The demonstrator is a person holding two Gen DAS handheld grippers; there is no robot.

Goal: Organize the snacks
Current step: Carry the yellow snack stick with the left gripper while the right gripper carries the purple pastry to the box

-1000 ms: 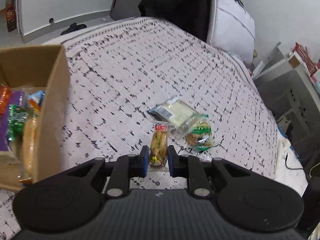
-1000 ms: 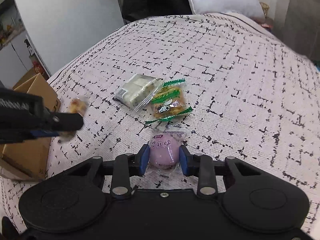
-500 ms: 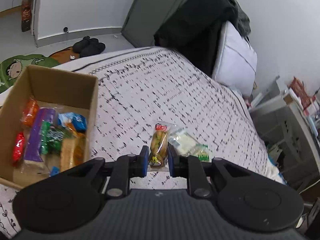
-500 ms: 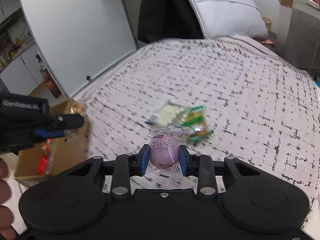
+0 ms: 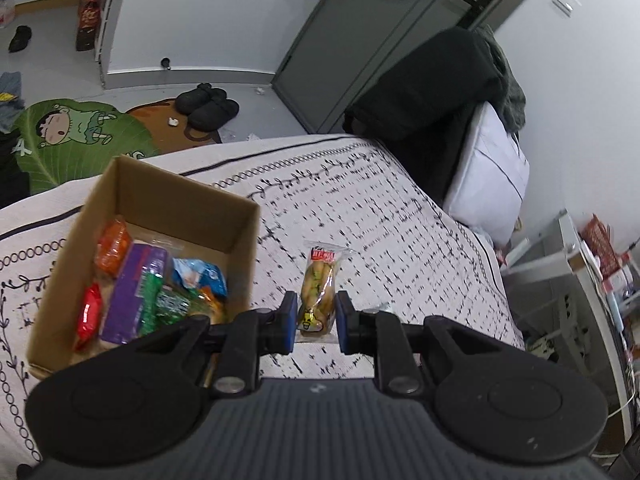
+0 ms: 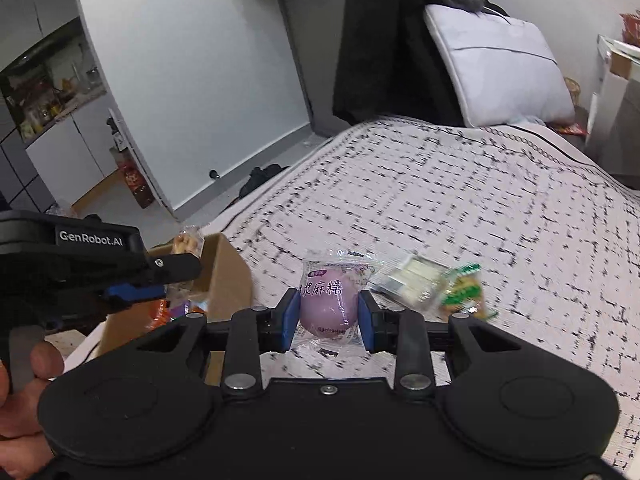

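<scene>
Left claw [image 5: 317, 322] tilts down over the bed, its blue pads pinching a clear pack of yellow snacks [image 5: 319, 294], held in the air just right of the box [image 5: 176, 196]. The box sits on the bed's left edge, open, with orange, red, purple, green and blue packets inside. In the right view a hand [image 6: 20, 392] grips the left claw's handle at the far left. Right claw [image 6: 329, 316] also angles down, pads squeezing a purple mochi pack [image 6: 328, 300], lifted above the bed. Right of it, a white pack [image 6: 412, 276] and a green-edged pack [image 6: 464, 292] lie touching on the quilt [image 6: 500, 200], white with black dashes. Behind: dark clothes over a chair [image 6: 384, 48], a pale pillow [image 6: 500, 68], slippers [image 5: 208, 104] on the floor.
</scene>
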